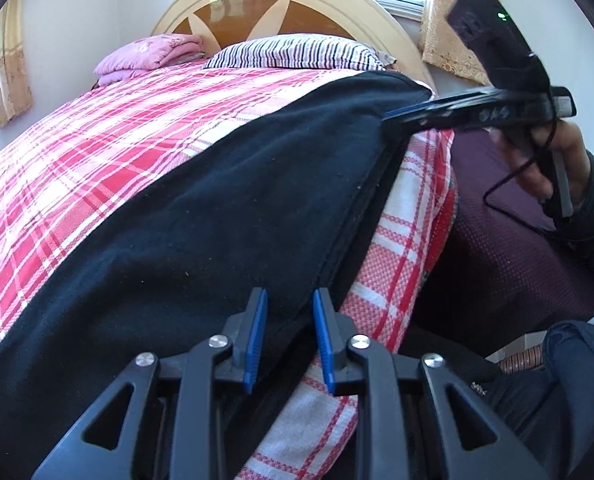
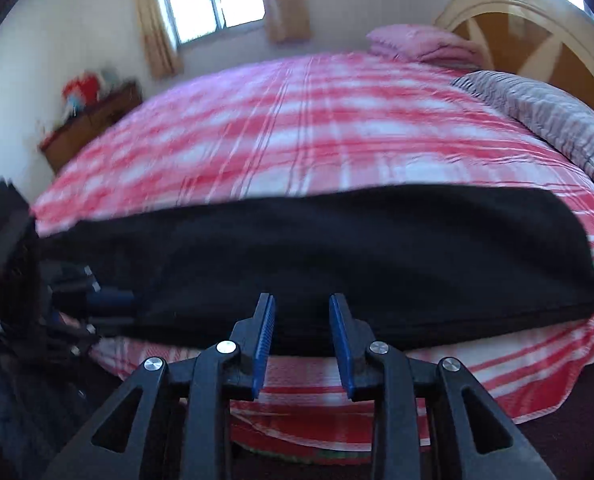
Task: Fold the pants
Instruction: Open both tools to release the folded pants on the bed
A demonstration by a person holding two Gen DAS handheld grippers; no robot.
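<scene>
Black pants (image 1: pixel 201 216) lie stretched along the near edge of a bed with a red and white plaid sheet (image 1: pixel 97 152). My left gripper (image 1: pixel 289 308) hovers over one end of the pants, at their seam by the bed's edge; its blue pads stand apart and press on nothing. In the right wrist view, which is blurred, the pants (image 2: pixel 337 256) span the picture. My right gripper (image 2: pixel 301 308) is open just above their near edge. In the left wrist view the right gripper (image 1: pixel 391 114), held in a hand (image 1: pixel 553 168), has its tips at the pants' far corner.
A striped pillow (image 1: pixel 293 52) and a folded pink blanket (image 1: pixel 149 54) lie at the rounded headboard (image 1: pixel 273 4). A low wooden cabinet (image 2: pixel 93 116) with toys stands by the wall under a window. Dark purple floor (image 1: pixel 509 264) runs beside the bed. A person's dark clothing (image 1: pixel 577 380) is close.
</scene>
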